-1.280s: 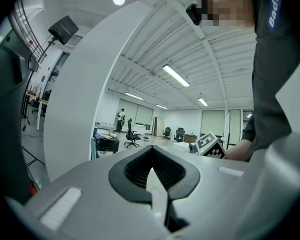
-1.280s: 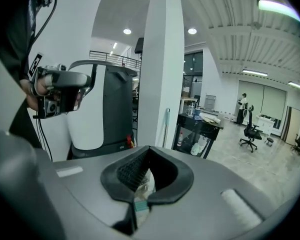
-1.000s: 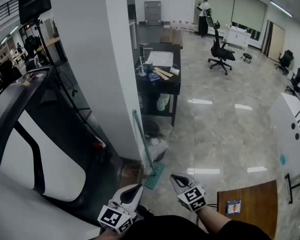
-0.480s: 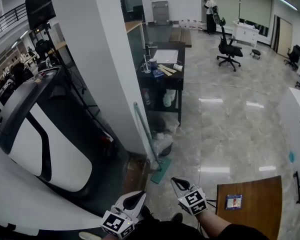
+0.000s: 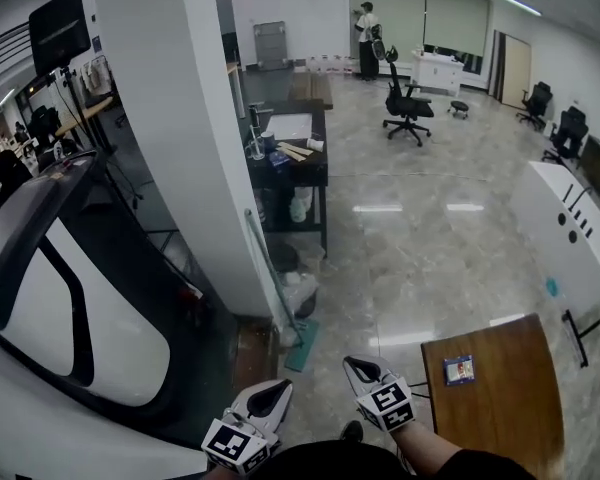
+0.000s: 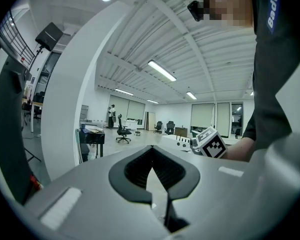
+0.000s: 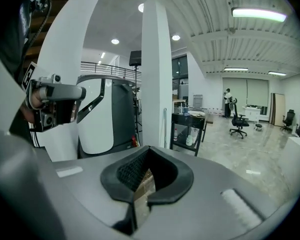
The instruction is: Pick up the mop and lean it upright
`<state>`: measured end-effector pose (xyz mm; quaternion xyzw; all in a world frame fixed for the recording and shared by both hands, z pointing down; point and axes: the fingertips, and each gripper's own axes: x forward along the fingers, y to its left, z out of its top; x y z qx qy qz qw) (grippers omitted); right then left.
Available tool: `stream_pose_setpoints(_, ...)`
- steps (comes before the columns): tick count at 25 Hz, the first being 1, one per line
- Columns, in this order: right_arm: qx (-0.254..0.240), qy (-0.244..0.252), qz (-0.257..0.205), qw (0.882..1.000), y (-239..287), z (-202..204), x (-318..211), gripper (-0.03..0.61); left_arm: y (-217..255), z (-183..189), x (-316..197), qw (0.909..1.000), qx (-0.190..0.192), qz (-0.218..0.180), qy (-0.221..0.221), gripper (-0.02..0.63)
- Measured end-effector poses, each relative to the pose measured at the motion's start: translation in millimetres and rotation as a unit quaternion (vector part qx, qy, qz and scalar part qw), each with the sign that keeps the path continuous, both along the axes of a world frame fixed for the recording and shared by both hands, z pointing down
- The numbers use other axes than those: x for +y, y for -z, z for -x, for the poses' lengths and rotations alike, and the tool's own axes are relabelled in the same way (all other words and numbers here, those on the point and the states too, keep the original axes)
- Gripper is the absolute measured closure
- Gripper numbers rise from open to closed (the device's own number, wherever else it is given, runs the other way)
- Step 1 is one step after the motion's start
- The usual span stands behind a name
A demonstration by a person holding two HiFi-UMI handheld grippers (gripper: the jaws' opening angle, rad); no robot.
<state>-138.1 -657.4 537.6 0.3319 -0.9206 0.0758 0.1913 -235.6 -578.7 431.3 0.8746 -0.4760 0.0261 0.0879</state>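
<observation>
The mop (image 5: pixel 272 273) stands upright, its long pale handle leaning on the white pillar (image 5: pixel 195 138) and its teal head (image 5: pixel 302 346) on the floor. In the right gripper view the mop handle (image 7: pixel 166 126) shows as a thin line beside the pillar. My left gripper (image 5: pixel 275 393) and right gripper (image 5: pixel 355 365) are low in the head view, a short way back from the mop head and apart from it. Both are shut with nothing between the jaws, as the left gripper (image 6: pixel 151 151) and right gripper (image 7: pixel 149 149) show in their own views.
A black cart (image 5: pixel 300 158) with small items stands behind the mop. A large white and black machine (image 5: pixel 70 298) fills the left. A wooden table (image 5: pixel 495 388) with a small card (image 5: pixel 459 369) is at my right. An office chair (image 5: pixel 405 103) and a person (image 5: pixel 366 38) are far off.
My view and both grippers have shifted across the floor, and more of the wooden table shows. The mop has stayed leaning on the pillar. Both grippers stayed shut.
</observation>
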Motion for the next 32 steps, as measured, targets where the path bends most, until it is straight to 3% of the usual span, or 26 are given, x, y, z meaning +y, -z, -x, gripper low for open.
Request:
stream_pose_setpoints(8, 0.008, -0.051, 0.012, 0.999, -10.3, 39.3, 116.0, 0.575, -29.7, 48.7, 89.5, 0.9983, 0.03, 0.01, -0.049, 0.596)
stream_pose_setpoints(13, 0.02, -0.07, 0.018, 0.997, -4.7, 37.3, 174.3, 0.575, -41.9, 47.2, 133.8, 0.9955, 0.049, 0.022, -0.078, 0.596)
stream_pose_setpoints(16, 0.016, -0.072, 0.013, 0.997, 3.1, 36.8, 194.2, 0.575, -35.1, 41.2, 149.3, 0.9945, 0.048, 0.009, -0.092, 0.597)
stream_pose_setpoints(23, -0.009, -0.046, -0.003, 0.999, 15.3, 18.6, 236.5, 0.575, -20.2, 10.0, 184.6, 0.996, 0.034, -0.01, -0.082, 0.597)
stream_pose_setpoints(32, -0.074, -0.034, -0.02, 0.996, 40.3, -58.9, 289.3, 0.575, -13.6, -68.8, 231.0, 0.9994, 0.013, 0.01, -0.031, 0.597)
